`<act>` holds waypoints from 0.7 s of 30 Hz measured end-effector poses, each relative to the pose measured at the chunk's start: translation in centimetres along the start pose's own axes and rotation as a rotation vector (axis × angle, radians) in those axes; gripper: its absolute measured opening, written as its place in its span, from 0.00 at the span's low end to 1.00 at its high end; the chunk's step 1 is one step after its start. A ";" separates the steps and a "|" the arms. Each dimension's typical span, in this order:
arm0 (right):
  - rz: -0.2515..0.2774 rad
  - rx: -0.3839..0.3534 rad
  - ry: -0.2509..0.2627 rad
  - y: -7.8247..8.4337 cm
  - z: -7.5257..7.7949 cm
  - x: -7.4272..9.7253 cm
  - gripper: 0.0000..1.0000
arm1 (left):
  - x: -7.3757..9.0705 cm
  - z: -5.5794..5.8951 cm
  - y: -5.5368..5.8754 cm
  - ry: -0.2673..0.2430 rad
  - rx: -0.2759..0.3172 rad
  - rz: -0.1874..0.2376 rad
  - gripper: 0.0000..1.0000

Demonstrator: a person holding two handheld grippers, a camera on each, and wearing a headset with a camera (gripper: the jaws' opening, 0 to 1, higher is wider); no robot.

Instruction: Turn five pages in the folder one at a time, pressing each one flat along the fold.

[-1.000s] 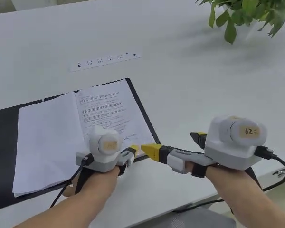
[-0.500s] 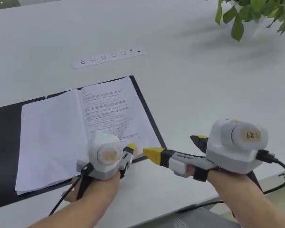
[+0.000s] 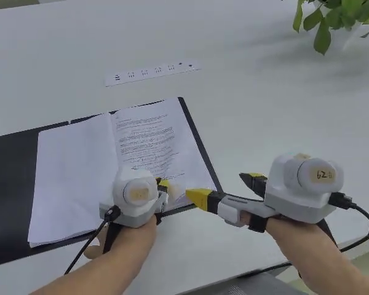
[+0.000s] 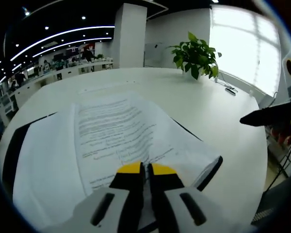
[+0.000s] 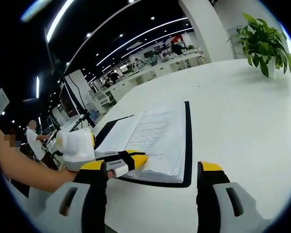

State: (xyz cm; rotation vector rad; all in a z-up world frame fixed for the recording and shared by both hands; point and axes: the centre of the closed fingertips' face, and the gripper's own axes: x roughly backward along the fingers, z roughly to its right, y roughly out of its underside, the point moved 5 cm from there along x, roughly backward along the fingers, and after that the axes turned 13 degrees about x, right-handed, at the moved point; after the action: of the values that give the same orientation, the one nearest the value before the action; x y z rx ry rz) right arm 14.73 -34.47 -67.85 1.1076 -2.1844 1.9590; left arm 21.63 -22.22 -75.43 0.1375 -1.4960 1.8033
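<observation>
Left tool tips down over the folder's printed page (near its bottom edge) — jaws pressed together. Right tool lies level, pointing left — jaws spread.

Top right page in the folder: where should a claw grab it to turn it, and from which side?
Grip the page at its free outer edge, near the lower right corner, coming in from the right. It is bound at the fold of the folder on its left, so only that edge can lift. The right claw is open just off that corner. The left claw is shut over the lower edge.
</observation>
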 end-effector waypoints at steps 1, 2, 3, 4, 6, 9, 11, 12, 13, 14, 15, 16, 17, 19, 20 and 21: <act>-0.004 0.001 -0.005 -0.1 0.0 -0.4 0.67 | 0.0 -0.1 0.0 0.001 0.005 0.001 0.02; -0.006 0.002 -0.009 -0.1 0.0 -0.8 0.64 | 0.0 -0.1 0.0 0.002 0.002 0.000 0.02; -0.005 -0.001 -0.020 -0.2 0.0 -1.4 0.61 | 0.0 -0.1 0.0 0.005 -0.001 0.002 0.02; -0.022 -0.012 -0.033 0.0 0.0 -1.9 0.58 | 0.0 0.0 0.1 0.007 -0.006 0.004 0.02; -0.044 -0.019 -0.044 0.4 0.0 -2.6 0.52 | 0.0 0.0 0.1 0.006 -0.005 0.005 0.02; -0.074 -0.040 -0.057 1.3 0.1 -3.5 0.50 | 0.0 0.0 0.1 0.004 -0.004 0.011 0.02; -0.081 -0.051 -0.059 1.7 0.2 -4.0 0.49 | 0.0 0.1 0.1 0.003 -0.007 0.013 0.02; -0.098 -0.061 -0.060 2.0 0.2 -4.1 0.50 | 0.0 0.1 0.1 0.003 -0.007 0.013 0.02; -0.105 -0.078 -0.074 2.2 0.0 -4.4 0.49 | 0.0 0.0 0.1 0.004 -0.008 0.014 0.02; -0.108 -0.082 -0.074 2.4 0.0 -4.5 0.49 | 0.0 0.0 0.2 0.004 -0.008 0.015 0.02; -0.113 -0.085 -0.070 2.6 0.1 -4.6 0.50 | 0.0 0.0 0.2 0.004 -0.007 0.015 0.02; -0.125 -0.090 -0.070 2.9 0.1 -4.8 0.51 | 0.0 0.1 0.2 0.005 -0.008 0.016 0.02; -0.130 -0.091 -0.063 3.0 0.1 -4.8 0.52 | 0.0 0.1 0.2 0.004 -0.008 0.016 0.02; -0.131 -0.103 -0.060 3.2 0.1 -4.8 0.53 | 0.0 0.0 0.2 0.005 -0.005 0.017 0.02; -0.130 -0.113 -0.058 3.3 0.2 -4.8 0.53 | 0.0 0.0 0.2 0.005 -0.005 0.018 0.02; -0.130 -0.114 -0.058 3.3 0.2 -4.8 0.53 | 0.0 0.0 0.2 0.005 -0.005 0.019 0.02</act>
State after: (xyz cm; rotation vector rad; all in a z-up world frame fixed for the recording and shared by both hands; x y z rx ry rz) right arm 16.80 -32.39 -72.91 1.2688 -2.1600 1.7486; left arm 21.51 -22.24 -75.56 0.1162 -1.5025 1.8137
